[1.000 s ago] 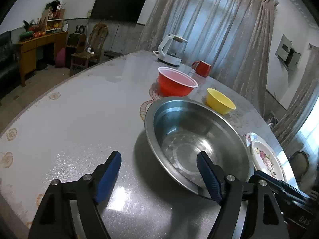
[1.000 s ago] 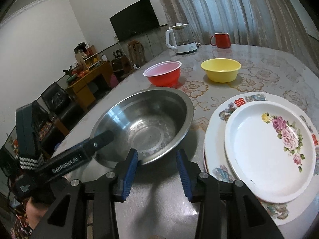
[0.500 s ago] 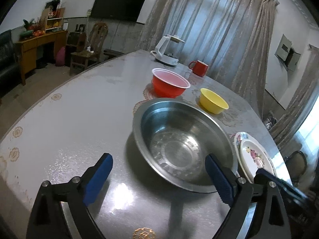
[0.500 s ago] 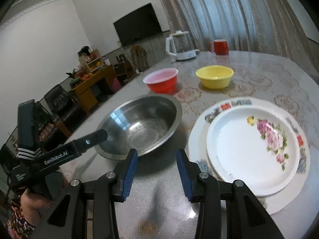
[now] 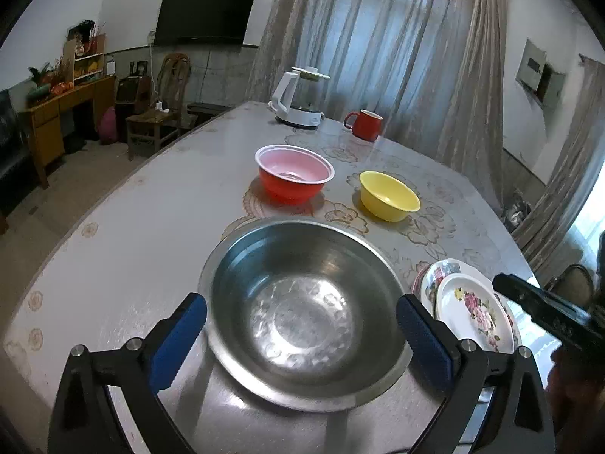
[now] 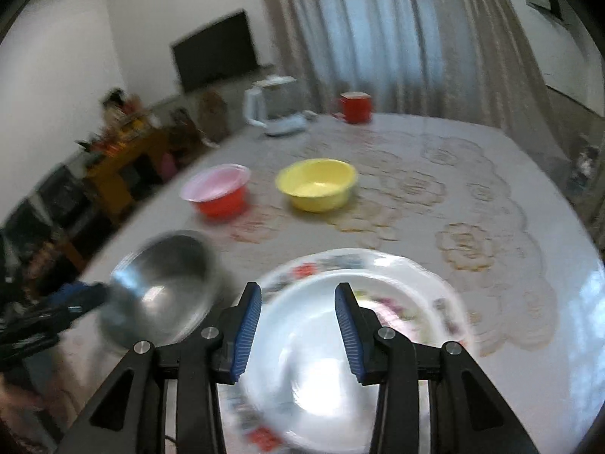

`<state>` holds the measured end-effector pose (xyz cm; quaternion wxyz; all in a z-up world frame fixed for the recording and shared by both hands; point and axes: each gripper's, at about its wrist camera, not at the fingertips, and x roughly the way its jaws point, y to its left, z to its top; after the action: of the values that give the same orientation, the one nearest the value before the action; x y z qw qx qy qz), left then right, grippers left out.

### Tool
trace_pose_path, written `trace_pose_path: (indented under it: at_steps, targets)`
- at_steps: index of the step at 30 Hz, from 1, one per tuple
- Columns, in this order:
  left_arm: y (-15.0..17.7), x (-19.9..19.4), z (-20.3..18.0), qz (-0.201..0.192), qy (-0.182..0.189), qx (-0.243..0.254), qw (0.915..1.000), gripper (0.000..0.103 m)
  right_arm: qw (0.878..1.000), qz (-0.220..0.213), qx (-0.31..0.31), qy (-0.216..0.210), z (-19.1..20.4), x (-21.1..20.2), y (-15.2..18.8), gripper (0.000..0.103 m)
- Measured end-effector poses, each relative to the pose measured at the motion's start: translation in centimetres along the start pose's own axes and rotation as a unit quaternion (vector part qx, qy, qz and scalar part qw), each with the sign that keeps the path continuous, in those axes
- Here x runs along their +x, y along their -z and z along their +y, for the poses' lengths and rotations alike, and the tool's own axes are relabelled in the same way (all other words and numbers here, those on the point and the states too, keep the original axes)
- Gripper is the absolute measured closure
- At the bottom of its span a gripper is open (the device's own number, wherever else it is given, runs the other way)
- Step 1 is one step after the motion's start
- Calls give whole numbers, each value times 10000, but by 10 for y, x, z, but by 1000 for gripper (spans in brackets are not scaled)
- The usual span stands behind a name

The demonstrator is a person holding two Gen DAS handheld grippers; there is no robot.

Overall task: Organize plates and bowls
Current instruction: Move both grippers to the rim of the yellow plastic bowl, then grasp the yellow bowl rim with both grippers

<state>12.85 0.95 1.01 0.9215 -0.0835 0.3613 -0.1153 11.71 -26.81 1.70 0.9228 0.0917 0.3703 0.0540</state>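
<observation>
Left gripper point(image 5: 301, 329) just opened wide, right gripper point(image 6: 298, 321) empty, three bowls, two plates

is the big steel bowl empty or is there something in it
Empty: the steel bowl sits upright and its bare shiny bottom shows all over.

A white kettle point(image 5: 298, 98) and a red mug point(image 5: 363, 125) stand near each other at the counter's point(image 5: 151, 227) far end; a television point(image 5: 206, 13) hangs beyond; the wooden desk point(image 5: 64, 113) holds what may be fruit.
</observation>
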Motion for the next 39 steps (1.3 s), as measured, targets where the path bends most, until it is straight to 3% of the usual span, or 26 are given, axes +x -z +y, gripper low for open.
trace_pose_path:
  at_steps: [5,14,17,21,27,29,34,39]
  targets:
    - [-17,5,-16,40,174,109,9998,2,9998,92,176,90,-35,18,-31,63]
    - [-48,24,-40,238,297,267,9989,2,9982,502,287,-155,-72,82,-89,63]
    - [-59,37,-44,410,465,238,9978,2,9921,850,708,-589,-87,117,-106,63]
    - [-73,59,-45,616,495,76,9968,2,9832,1164,1237,-664,-105,157,-121,63]
    - [-88,82,-52,780,375,213,9960,2,9692,1467,1795,-834,-114,195,-127,63]
    - [-93,90,-55,871,358,243,9953,2,9690,1546,1760,-785,-110,204,-128,63]
    - [-106,103,-69,841,464,466,9943,3,9711,1635,1527,-835,-103,219,-127,79]
    - [-116,123,-87,818,365,874,9921,14,9718,1674,1434,-837,-110,220,-122,79]
